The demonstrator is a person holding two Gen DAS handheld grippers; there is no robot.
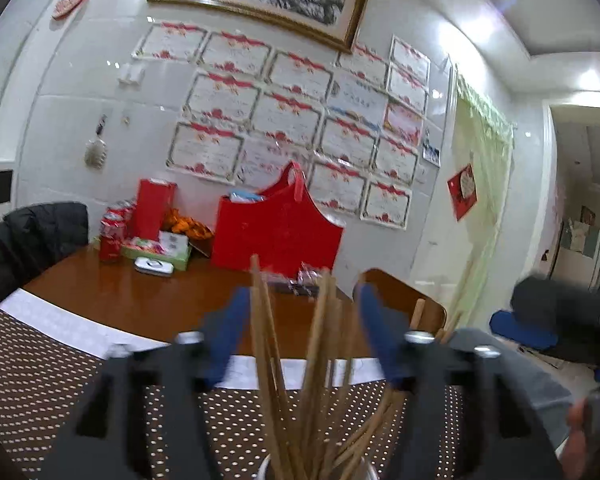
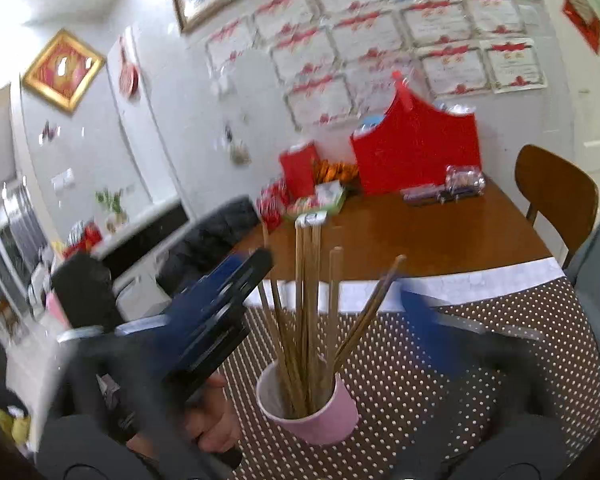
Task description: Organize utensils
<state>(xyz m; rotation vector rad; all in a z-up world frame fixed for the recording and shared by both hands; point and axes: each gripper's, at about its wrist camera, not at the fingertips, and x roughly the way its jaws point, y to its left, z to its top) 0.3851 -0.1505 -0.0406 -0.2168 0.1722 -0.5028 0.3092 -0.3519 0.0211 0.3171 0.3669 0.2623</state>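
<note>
Step in hand, by the look of it: sorting the bundle of long wooden chopsticks (image 2: 306, 312) standing loose and fanned out in the small pink cup (image 2: 312, 408) on the brown white-dotted mat (image 2: 480, 364) at the near edge of the brown wooden desk (image 2: 420, 236)

Left hand-held gripper (image 1: 300, 312): blue fingers spread, straddling the upper ends of the sticks, pads apparently clear of them, nothing pinched. Right hand-held gripper (image 2: 328, 316): also spread wide; only its right blue finger shows clearly, the left hidden behind the other tool crossing the view, nothing held

Next move probably calls for singling out one stick or a pair, closing on it high up, and lifting straight so the light cup does not tip

Behind: red paper gift bag (image 1: 276, 228), red drink cans (image 1: 112, 236) and snack packets against the white tiled wall, rows of red-trimmed certificates (image 1: 284, 120), a wooden chair (image 2: 556, 196) at the far side
</note>
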